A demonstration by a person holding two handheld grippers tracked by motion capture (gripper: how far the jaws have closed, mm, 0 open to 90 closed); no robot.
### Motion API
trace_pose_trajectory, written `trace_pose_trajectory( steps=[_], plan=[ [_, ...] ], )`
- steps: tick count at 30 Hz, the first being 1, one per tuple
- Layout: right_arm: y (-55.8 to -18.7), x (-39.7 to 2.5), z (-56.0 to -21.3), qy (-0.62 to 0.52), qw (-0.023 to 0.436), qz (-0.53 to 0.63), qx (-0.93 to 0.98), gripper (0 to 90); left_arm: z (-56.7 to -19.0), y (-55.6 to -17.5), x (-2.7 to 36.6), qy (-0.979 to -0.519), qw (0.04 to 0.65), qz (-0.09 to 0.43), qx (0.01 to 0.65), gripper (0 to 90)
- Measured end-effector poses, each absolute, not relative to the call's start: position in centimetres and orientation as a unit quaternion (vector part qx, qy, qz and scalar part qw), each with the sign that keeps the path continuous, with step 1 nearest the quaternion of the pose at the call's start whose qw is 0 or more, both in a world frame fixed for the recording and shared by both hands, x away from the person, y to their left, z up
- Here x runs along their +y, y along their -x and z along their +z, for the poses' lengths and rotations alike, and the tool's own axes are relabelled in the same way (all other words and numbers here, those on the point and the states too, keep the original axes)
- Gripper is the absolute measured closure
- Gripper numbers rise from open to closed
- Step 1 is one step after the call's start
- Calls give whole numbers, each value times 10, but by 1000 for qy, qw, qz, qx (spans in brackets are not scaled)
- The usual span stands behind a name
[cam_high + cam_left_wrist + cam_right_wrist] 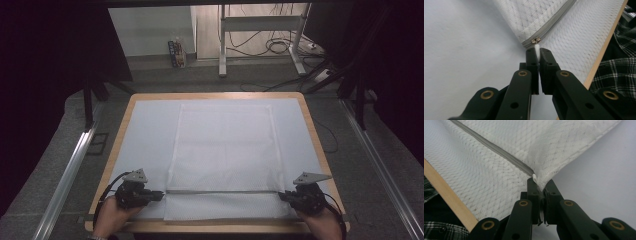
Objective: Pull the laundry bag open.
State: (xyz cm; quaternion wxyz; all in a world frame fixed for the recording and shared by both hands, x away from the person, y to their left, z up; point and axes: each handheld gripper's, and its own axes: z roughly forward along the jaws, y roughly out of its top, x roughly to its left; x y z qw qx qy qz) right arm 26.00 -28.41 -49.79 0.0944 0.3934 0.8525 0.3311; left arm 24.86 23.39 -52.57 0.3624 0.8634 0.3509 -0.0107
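Both handheld grippers are chunky matte black things: the left gripper (161,195) and right gripper (281,197) each carry a grey three-cornered plate on top, and a black cable loops off the left one. Up close, the flat black jaw links have brass-ringed pivot holes plus smaller plain holes. The person's wearing a dark plaid shirt (617,67) with thin white lines.

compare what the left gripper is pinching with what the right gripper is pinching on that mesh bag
The left gripper is shut on the white zipper pull tab, just below the metal slider; the right gripper is shut on the bag's fabric edge at the zipper's other end. The left sits at the mesh bag's left side, the right at its right side. Both jaws are closed at the zipper line.
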Motion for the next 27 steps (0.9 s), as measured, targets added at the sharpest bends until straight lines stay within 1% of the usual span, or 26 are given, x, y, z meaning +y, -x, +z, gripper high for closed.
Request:
trace_pose_trajectory(
  steps=[7, 11, 13, 17, 20, 21, 22, 23, 24, 27],
  plan=[
    [-257, -284, -501, -394, 80, 324, 856, 821, -530, -248, 230, -871, 348, -20, 348, 858],
    [-256, -281, -504, -390, 84, 303, 865, 763, -533, -247, 229, -872, 343, -17, 348, 853],
    [-256, -280, -505, -388, 90, 297, 868, 714, -534, -247, 228, -873, 340, -12, 349, 823],
    [-257, -279, -505, -385, 101, 293, 869, 605, -534, -247, 227, -871, 345, -10, 349, 719],
    [-257, -278, -506, -382, 109, 293, 869, 507, -535, -247, 225, -868, 352, -1, 350, 602],
    [-257, -278, -506, -382, 109, 293, 869, 507, -535, -247, 225, -868, 352, -1, 350, 559],
    [-259, -279, -506, -380, 117, 298, 868, 428, -534, -247, 223, -866, 351, 13, 356, 505],
    [-259, -279, -506, -380, 117, 298, 868, 428, -534, -247, 223, -866, 351, 13, 356, 474],
    [-260, -279, -506, -379, 121, 304, 866, 371, -535, -248, 223, -866, 350, 25, 357, 419],
    [-261, -280, -506, -379, 120, 311, 863, 303, -534, -247, 221, -861, 355, 41, 363, 310]
  ],
)
